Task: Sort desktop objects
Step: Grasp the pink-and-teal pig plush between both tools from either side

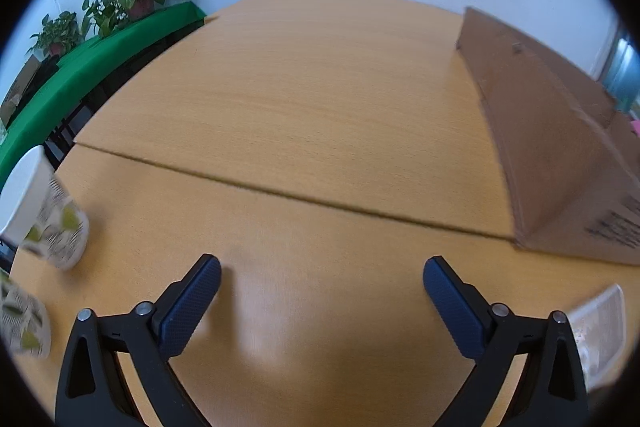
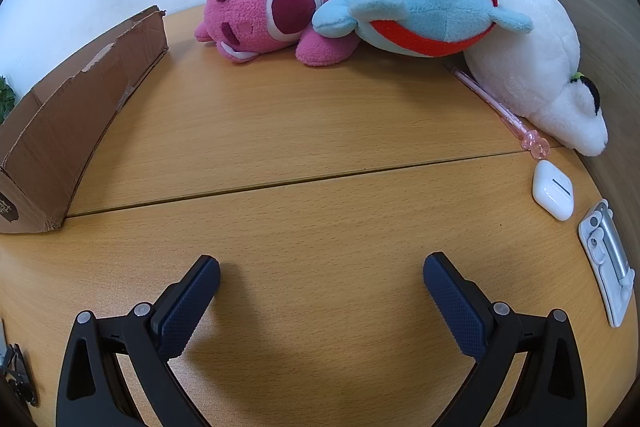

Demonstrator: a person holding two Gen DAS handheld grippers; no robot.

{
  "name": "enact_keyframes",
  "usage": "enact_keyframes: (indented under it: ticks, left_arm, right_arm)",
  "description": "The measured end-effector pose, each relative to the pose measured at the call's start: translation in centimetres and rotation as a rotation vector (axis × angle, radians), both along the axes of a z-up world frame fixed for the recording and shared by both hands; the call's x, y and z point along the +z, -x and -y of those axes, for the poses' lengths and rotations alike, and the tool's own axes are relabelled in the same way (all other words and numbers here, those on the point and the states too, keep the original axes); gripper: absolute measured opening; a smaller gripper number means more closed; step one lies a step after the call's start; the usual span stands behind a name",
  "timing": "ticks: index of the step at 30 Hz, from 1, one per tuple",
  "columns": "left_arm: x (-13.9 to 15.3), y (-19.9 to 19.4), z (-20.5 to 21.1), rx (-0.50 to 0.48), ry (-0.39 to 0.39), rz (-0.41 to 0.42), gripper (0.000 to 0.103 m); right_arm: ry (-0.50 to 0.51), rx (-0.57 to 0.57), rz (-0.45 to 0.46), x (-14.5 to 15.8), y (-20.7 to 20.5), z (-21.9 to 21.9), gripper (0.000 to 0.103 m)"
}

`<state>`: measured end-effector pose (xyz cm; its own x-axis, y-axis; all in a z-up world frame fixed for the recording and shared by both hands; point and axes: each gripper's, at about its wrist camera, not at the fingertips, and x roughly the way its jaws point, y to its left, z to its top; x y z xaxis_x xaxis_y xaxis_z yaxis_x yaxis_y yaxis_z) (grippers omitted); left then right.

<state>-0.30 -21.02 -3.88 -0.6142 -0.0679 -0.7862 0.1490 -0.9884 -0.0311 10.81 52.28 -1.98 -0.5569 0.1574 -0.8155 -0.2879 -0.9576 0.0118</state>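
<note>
Nothing is held by either gripper: the left gripper and the right gripper are both spread wide over bare wooden desk, with only tabletop seen between the pads.

Small loose things are gathered on the right gripper's side. A white earbud case lies ahead and well to the right of the right fingertips, near the desk's right edge. A pink pen lies just beyond it, its long axis running diagonally away toward the far left, its decorated end nearest the case. A white clip-like holder sits nearer, at the far right (what it is cannot be told). The soft toys are piled along the far edge.

A cardboard box, judged to be the likely destination, stands between the two grippers: ahead-left in the right view, ahead-right in the left view.

Patterned paper cups are seen at the left gripper's far left, a clear plastic packet at its right.

The right gripper is judged nearer to the case and pen; a swing rightward would be needed.
</note>
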Motion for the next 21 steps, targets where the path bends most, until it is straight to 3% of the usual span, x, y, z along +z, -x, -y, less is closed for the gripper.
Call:
enact_keyframes:
  ticks: [4, 7, 9, 12, 15, 18, 21]
  left_arm:
    - [5.9, -8.0, -2.3, -0.135, -0.017, -0.177, 0.099]
    - [10.3, -14.9, -5.6, -0.302, -0.035, -0.254, 0.101]
    - [11.2, -18.2, -7.8, -0.411, -0.091, -0.240, 0.102]
    - [9.9, -20.9, -10.9, -0.517, -0.199, -0.160, 0.102]
    - [6.5, -21.4, -12.6, -0.529, -0.330, -0.068, 0.102]
    - [3.0, -20.5, -13.4, -0.483, -0.435, 0.039, 0.102]
    - [1.6, -20.4, -12.9, -0.463, -0.570, 0.038, 0.103]
  right_arm:
    - [-0.006, -0.006, 0.021, 0.7, -1.2, 2.0, 0.102]
    - [-0.157, 0.153, -0.093, 3.7, -4.8, 8.3, 0.102]
    - [-0.197, 0.285, -0.176, 6.3, -8.0, 13.5, 0.103]
    - [-0.127, 0.537, -0.294, 10.1, -12.7, 21.3, 0.103]
    - [0.005, 0.722, -0.319, 11.5, -14.9, 26.9, 0.103]
    - [0.108, 0.860, -0.227, 10.0, -15.5, 32.7, 0.103]
    - [0.096, 0.945, -0.147, 7.3, -16.1, 37.6, 0.103]
